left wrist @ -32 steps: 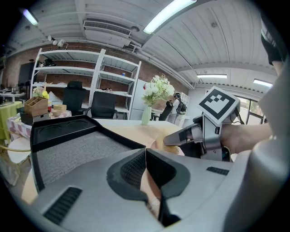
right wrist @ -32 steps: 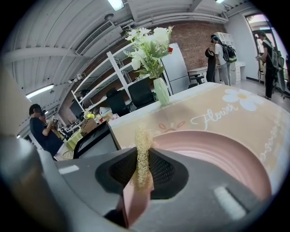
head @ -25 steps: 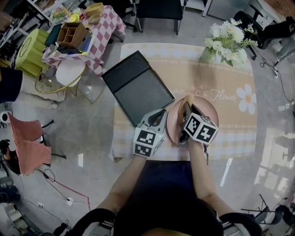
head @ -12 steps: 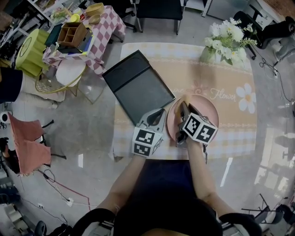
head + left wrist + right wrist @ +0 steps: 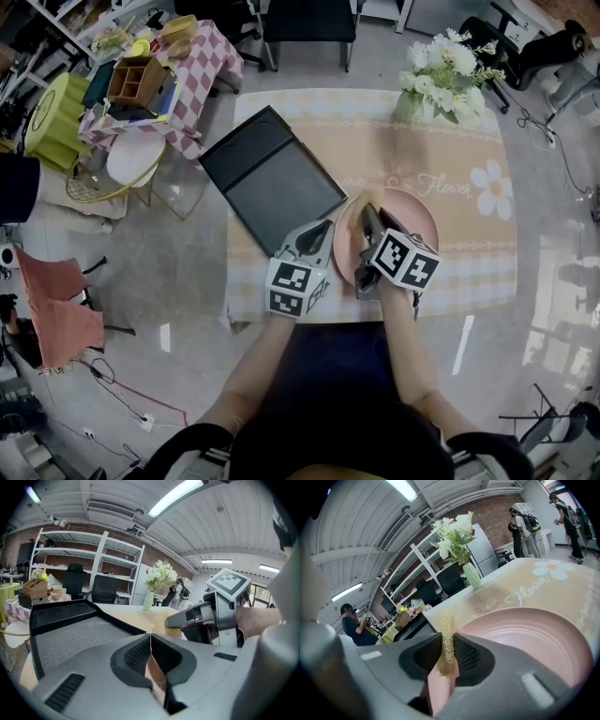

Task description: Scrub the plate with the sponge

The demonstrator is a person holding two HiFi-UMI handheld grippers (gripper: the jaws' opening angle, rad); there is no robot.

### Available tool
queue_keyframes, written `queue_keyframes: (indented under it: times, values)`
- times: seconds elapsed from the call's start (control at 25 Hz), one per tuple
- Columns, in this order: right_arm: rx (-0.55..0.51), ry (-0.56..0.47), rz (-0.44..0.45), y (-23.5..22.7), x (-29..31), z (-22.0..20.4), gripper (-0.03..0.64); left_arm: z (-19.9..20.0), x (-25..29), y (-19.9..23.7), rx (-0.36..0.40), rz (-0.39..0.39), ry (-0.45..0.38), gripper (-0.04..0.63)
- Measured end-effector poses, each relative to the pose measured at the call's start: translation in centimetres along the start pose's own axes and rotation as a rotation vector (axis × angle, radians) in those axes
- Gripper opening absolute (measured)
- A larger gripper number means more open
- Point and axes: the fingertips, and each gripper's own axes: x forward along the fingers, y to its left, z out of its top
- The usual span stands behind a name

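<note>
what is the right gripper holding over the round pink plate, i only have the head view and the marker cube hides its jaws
observer: The right gripper is shut on a thin, coarse yellow mesh sponge, which stands on edge between the jaws.
operator: is it on the plate
observer: The sponge pokes out past the jaw tips, and the smooth bowl of the round pink plate lies just beyond it. I cannot tell whether they touch.
operator: and the left jaws
observer: The left gripper has its jaws pressed together at the tips. A pinkish sliver shows in the gap behind them; I cannot tell whether that is the plate's rim.
</note>
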Motion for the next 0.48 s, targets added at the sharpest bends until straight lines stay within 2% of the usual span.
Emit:
queue_keyframes:
  times: [0.28,0.48]
  values:
    - [0.024,-0.055,-0.025,-1.2,-1.9,1.5,0.075,-0.1,0.4,-0.7,0.011,-0.031,0.010,0.012]
    - [0.014,-0.097,-0.086,-3.2,-4.2,2.6,0.075,-0.4,1.1,-0.9,0.025,-0.044,0.026,0.012]
